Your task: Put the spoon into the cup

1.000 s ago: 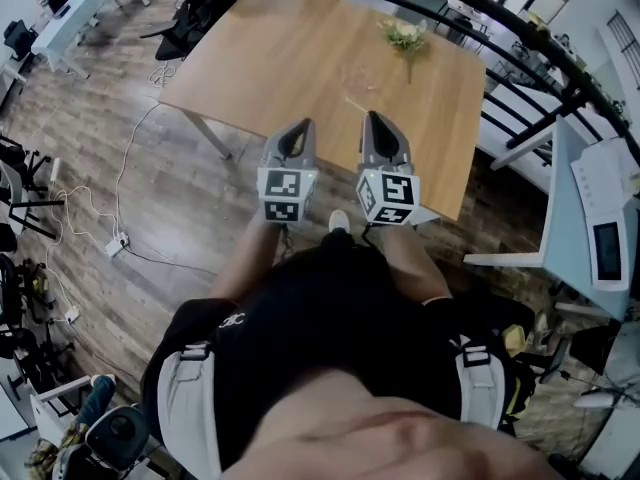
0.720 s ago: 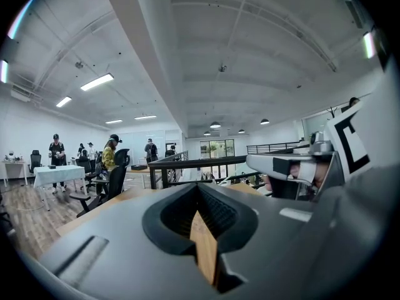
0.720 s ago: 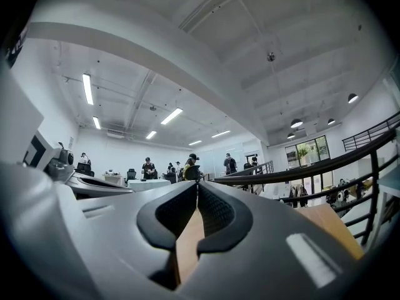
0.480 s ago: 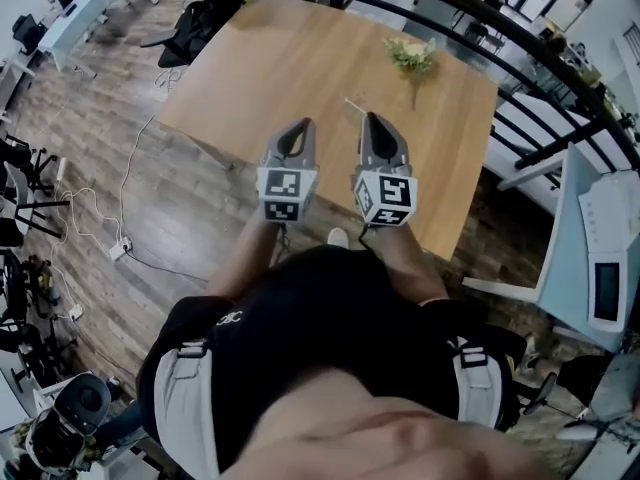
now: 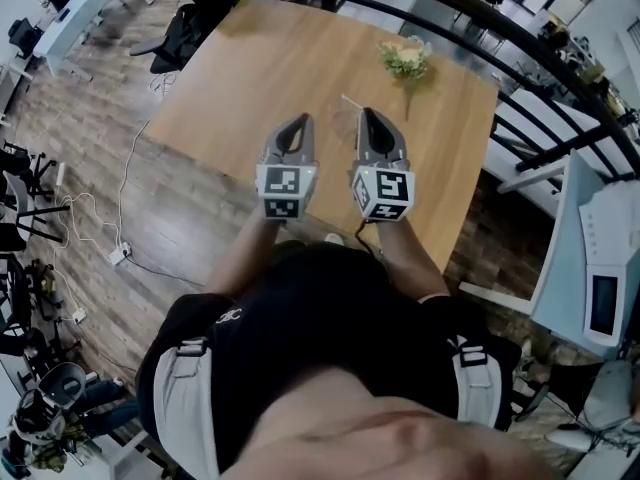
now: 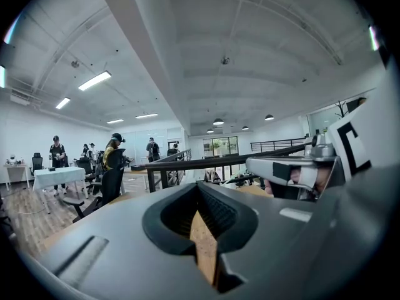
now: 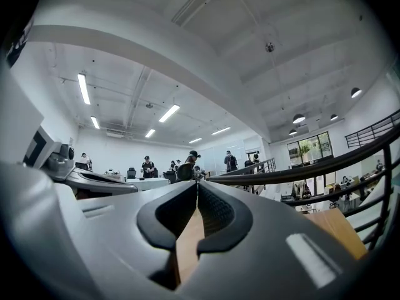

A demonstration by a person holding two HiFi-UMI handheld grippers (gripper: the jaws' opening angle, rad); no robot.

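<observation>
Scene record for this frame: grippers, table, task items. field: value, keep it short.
left gripper: shut, empty, over table
right gripper: shut, empty, beside left gripper
table: wood
flowers: far side of table
spoon: probably the thin pale thing on the table just ahead of right gripper
cup: cannot make out
task: not started

no word, number or brand can be read here. the left cube (image 5: pixel 284 192) on my left gripper (image 5: pixel 298 121) and the right cube (image 5: pixel 384 193) on my right gripper (image 5: pixel 366 115) carry only black-and-white square marker patterns, no letters. a small white logo (image 5: pixel 232 319) on my black shirt (image 5: pixel 320 328) is too small to make out.
</observation>
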